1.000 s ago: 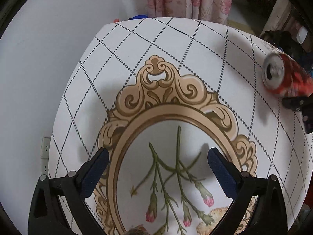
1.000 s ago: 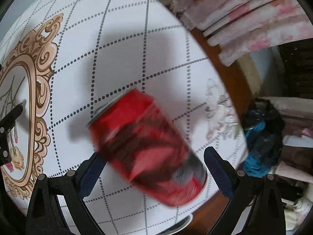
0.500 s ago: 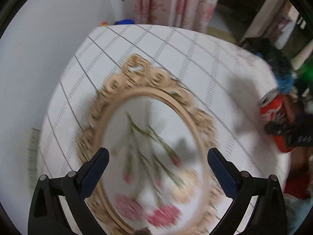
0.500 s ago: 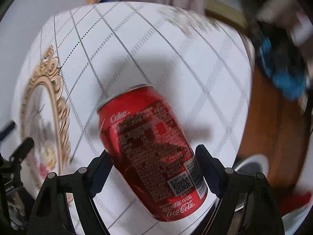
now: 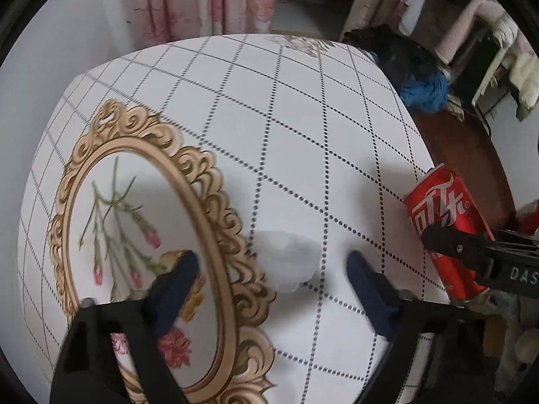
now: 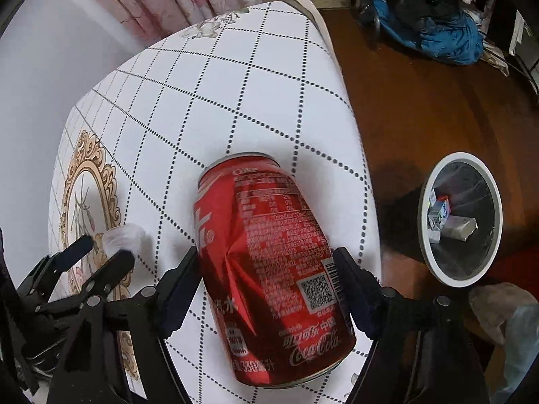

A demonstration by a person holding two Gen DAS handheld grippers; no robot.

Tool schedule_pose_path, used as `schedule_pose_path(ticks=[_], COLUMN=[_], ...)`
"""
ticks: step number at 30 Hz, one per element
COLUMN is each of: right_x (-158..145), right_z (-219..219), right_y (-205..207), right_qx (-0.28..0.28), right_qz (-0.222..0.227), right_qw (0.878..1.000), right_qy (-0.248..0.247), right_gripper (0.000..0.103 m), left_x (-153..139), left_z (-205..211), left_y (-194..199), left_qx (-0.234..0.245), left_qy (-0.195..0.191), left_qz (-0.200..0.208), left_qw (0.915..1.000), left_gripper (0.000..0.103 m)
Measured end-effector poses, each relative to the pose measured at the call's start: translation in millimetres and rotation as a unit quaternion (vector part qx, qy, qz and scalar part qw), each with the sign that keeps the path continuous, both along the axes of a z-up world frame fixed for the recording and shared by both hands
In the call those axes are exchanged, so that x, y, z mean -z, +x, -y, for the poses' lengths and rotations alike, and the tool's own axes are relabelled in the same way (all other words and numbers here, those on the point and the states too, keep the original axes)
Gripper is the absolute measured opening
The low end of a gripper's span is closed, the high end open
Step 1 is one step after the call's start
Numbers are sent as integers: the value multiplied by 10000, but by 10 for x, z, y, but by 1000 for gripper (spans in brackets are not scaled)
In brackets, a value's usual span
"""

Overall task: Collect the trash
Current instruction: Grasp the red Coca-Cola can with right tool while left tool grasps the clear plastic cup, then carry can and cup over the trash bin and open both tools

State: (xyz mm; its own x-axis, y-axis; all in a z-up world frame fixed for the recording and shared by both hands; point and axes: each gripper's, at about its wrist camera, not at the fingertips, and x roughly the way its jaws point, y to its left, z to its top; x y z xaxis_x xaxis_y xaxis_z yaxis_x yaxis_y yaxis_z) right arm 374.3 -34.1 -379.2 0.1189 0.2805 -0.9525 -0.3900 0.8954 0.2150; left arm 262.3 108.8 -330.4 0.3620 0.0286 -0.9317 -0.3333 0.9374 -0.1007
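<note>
My right gripper (image 6: 267, 276) is shut on a dented red Coca-Cola can (image 6: 269, 262), held tilted above the table's right edge; the can (image 5: 444, 229) also shows at the right of the left wrist view. A crumpled white tissue (image 5: 286, 259) lies on the tablecloth (image 5: 269, 118) between the fingers of my open left gripper (image 5: 269, 269), just ahead of their tips. From the right wrist view the left gripper (image 6: 101, 249) straddles that tissue (image 6: 123, 235). A white-rimmed waste bin (image 6: 460, 219) stands on the floor to the right.
The bin has a dark liner and holds small cartons. The round table wears a white dotted-grid cloth with a gold oval frame print (image 5: 141, 235). Blue and black bags (image 6: 427, 20) lie on the wooden floor. Pink curtains (image 5: 202, 0) hang behind.
The right gripper has closed on the can, lifted it and swung toward the table's right edge, bringing the bin into view. The left gripper moved right until the tissue sits between its fingers.
</note>
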Motion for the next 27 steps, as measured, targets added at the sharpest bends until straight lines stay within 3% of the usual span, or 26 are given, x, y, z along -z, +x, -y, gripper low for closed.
schedule_pose_path(ticks=[1,2,3,11,20,27], right_x=[8,6,3,-164,-737,-1330], right_z=[-11,7,18,104,463,1183], right_y=[6,16,21,-21,-97,-53], right_qx=[23,47,60,24,289,740], right_qz=[5,16,21,200,559,981], right_qw=[10000,10000,10000,9997,9942,9813], right_qy=[5,13,31,113,873,1485], right_gripper=[78,78,78,76,74,73], left_x=[12,57,76,-132,-970,-1507], left_z=[18,22,32,81,282,781], left_y=[19,51,65,-44,-157,68], left_qx=[30,64,98,25,-147,184], left_qy=[18,40,18,281,683,694], left_qz=[-22,-69,-96,232,998,1490], left_qw=[10000,9999,9999,9993,9926,9862], left_gripper=[64,45,37,37,37,37])
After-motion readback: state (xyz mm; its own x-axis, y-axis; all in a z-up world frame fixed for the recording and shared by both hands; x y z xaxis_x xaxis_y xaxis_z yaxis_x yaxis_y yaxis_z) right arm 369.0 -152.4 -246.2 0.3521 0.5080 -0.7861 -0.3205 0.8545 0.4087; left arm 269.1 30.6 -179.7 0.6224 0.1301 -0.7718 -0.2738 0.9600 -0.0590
